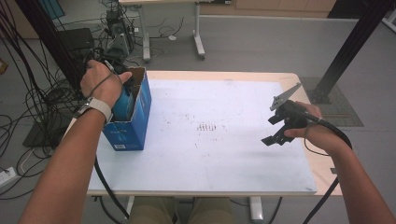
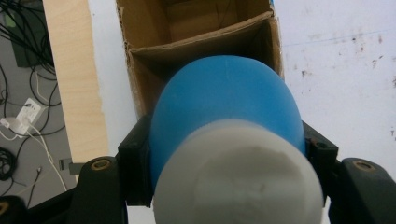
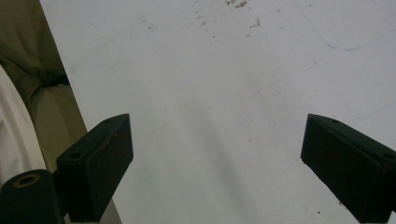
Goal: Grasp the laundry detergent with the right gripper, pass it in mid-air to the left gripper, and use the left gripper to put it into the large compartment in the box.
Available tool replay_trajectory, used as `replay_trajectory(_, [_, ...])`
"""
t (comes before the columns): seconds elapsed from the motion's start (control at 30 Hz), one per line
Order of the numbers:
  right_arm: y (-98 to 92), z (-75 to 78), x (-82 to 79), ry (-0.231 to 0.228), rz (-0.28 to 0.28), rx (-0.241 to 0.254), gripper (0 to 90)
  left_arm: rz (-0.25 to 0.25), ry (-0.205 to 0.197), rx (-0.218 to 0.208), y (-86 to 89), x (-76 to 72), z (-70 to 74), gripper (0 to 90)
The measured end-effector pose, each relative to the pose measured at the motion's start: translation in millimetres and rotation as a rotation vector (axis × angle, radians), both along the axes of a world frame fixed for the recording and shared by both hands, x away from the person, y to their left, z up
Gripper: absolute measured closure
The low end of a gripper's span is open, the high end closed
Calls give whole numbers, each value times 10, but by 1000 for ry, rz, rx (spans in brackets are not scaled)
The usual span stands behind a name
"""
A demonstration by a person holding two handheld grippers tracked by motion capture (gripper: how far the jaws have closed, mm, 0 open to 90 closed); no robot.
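Jaws of our left gripper (image 2: 219, 158) clamp a blue bottle with a white cap (image 2: 224, 116), tipped nose-first over the open blue box (image 1: 133, 121) so it can drop inside. Far from the box, our right gripper (image 1: 275, 135) waits, jaws apart, empty.

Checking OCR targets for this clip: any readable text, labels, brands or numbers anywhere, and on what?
Nothing legible.
Blue cardboard box: a small white label patch near its bottom corner, too small and blurred to read.
Blue bottle with white cap, held in the left tool: no print visible.
White table mat: only brown specks and faint pen lines, no characters.
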State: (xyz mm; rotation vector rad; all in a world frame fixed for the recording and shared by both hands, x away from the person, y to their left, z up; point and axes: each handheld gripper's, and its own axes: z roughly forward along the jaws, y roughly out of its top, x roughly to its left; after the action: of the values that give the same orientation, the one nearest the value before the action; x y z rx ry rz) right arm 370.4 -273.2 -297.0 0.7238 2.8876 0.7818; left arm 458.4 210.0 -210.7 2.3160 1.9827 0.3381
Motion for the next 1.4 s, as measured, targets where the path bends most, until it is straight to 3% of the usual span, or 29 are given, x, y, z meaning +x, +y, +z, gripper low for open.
replay_trajectory(0.47, [-77, -43, -50, 2, -13, 13, 91, 1, -5, 2, -9, 4, -186, 374])
replay_trajectory(1.4, [-97, -81, -84, 16, -21, 8, 91, -14, 38, 9, 40, 12, -622, 374])
